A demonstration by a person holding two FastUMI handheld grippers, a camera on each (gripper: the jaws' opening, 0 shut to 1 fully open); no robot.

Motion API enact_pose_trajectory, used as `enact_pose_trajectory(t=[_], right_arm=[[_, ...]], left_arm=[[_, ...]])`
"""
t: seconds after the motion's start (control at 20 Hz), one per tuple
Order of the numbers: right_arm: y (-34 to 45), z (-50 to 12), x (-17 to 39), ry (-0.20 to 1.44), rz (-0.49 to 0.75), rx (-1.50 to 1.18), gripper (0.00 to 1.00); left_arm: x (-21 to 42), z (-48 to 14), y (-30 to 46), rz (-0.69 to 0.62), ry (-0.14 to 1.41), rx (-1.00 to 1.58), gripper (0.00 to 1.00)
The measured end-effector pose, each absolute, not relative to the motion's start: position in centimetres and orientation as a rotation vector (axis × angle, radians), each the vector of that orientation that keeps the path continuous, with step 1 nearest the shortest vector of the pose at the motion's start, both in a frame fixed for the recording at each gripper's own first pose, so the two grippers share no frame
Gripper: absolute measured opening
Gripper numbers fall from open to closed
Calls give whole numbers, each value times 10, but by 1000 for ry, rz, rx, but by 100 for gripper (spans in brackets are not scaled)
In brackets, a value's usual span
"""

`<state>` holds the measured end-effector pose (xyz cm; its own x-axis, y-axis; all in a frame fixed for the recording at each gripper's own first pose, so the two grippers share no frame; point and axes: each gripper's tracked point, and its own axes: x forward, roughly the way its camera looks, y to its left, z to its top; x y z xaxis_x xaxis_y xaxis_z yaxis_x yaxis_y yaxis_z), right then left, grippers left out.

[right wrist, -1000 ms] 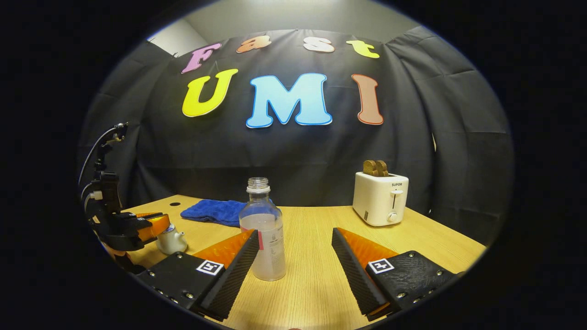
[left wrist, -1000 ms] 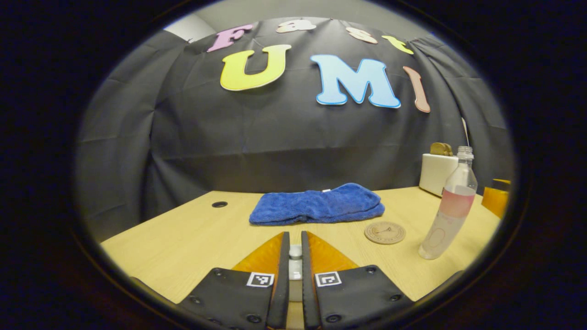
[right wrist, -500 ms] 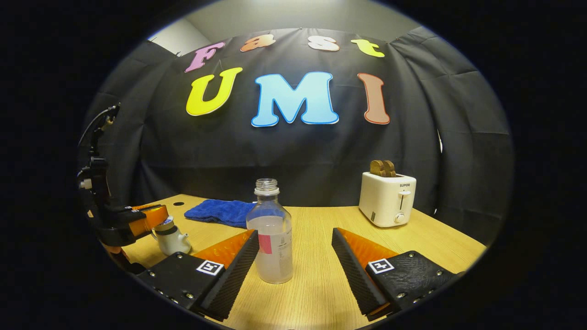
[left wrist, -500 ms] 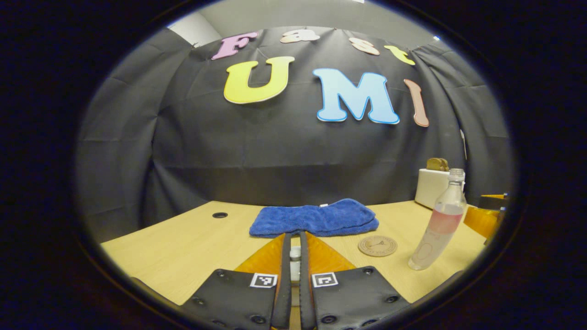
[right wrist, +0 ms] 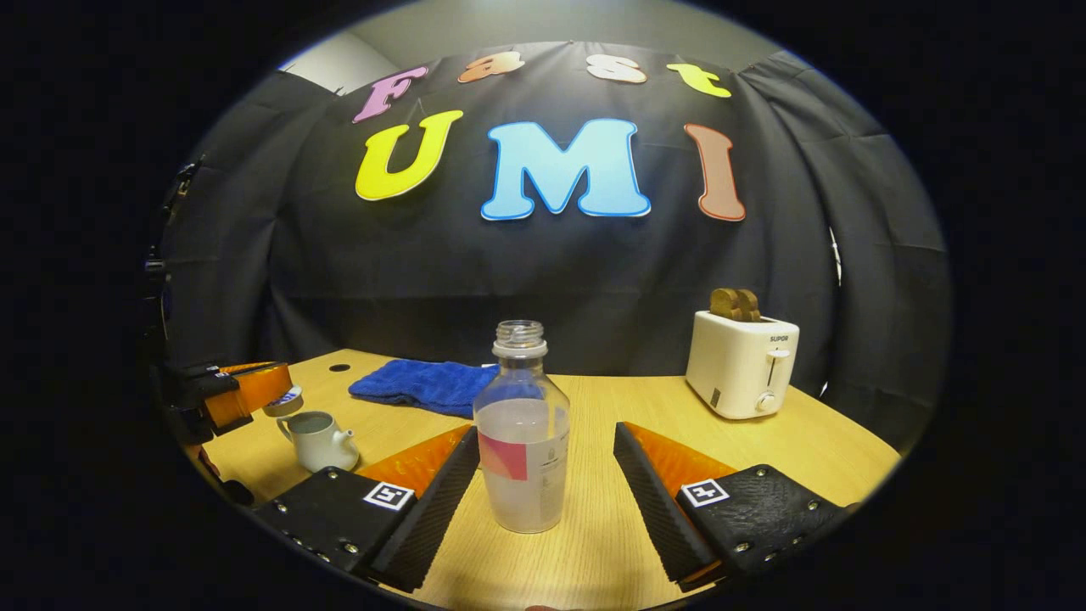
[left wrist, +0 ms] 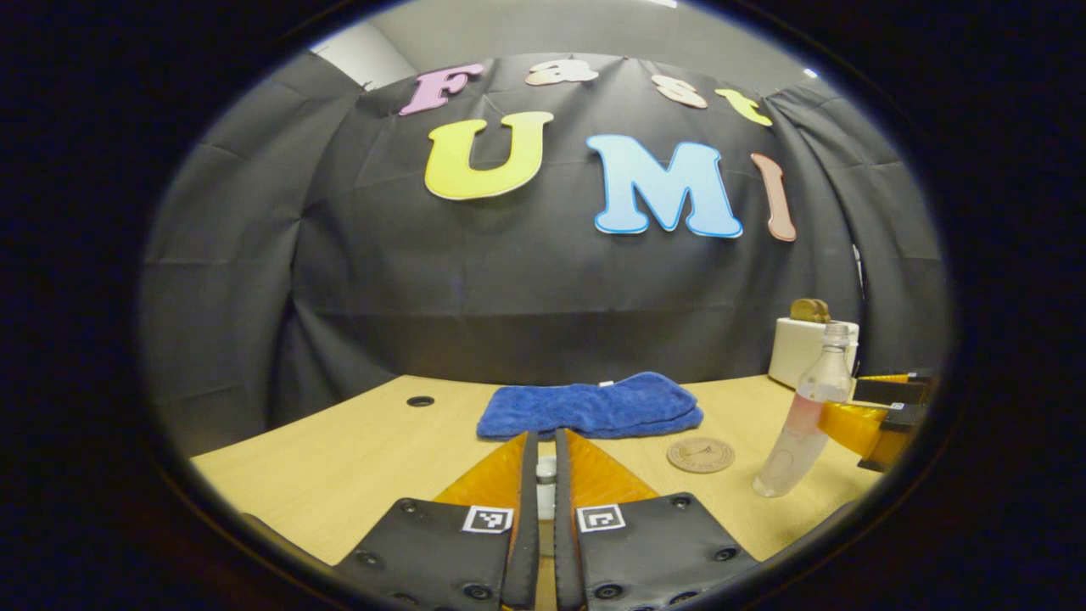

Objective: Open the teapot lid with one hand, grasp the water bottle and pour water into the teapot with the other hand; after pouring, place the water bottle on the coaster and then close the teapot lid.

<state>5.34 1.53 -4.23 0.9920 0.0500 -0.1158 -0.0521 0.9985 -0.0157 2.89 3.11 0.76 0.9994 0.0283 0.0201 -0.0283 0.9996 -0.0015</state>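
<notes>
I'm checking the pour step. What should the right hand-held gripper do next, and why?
Probably close on the bottle. The right hand-held gripper is open with a finger on either side of it, and the left hand-held gripper holds the lid off the teapot.

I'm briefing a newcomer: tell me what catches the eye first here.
The clear plastic water bottle stands uncapped between the open right gripper fingers, on the pale wooden table. At far left, the left gripper holds the small teapot lid lifted above the open white ceramic teapot.
</notes>
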Motion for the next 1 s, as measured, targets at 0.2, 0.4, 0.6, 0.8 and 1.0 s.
enact_pose_trajectory(t=[0.2, 0.4, 0.6, 0.8, 1.0], right_arm=[[18, -56, 65, 162, 55, -13, 99], [18, -68, 72, 201, 51, 15, 99], [14, -77, 77, 224, 34, 9, 96], [14, -77, 78, 224, 35, -37, 77], [11, -65, 79, 185, 11, -173, 77]], left_arm=[[21, 2, 49, 60, -7, 1, 14], [14, 2, 60, 76, -7, 1, 14], [10, -3, 66, 78, -2, -18, 14], [8, -9, 71, 76, 12, -23, 14], [7, -12, 74, 75, 16, -32, 14]])
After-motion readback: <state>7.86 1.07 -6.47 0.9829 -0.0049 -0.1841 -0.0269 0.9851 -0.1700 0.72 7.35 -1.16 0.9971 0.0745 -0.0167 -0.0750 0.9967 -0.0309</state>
